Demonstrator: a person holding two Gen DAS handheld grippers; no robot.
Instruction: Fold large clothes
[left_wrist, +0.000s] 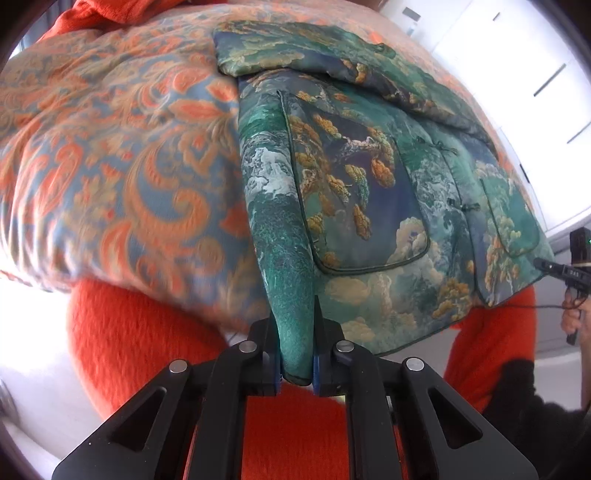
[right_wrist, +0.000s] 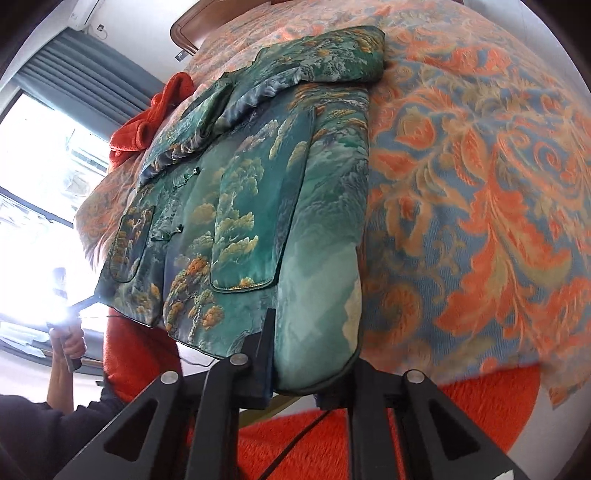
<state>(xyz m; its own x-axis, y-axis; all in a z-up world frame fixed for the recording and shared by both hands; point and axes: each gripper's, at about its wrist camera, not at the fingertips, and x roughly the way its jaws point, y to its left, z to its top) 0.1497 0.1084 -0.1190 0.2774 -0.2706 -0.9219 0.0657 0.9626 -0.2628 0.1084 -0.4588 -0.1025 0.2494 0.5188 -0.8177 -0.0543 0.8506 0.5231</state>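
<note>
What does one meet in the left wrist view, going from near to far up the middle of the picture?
Left claw shut on the hem of the green jacket → jacket's big patch pocket → sleeve folded across the jacket's top → orange-patterned bed cover beyond.

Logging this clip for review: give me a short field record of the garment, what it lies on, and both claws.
garment: green landscape-print jacket, sleeves folded across the chest
surface: orange-and-blue floral bedspread
left claw: shut on the jacket's bottom hem corner
right claw: shut on the opposite bottom hem corner
fold state: body not yet folded over
</note>
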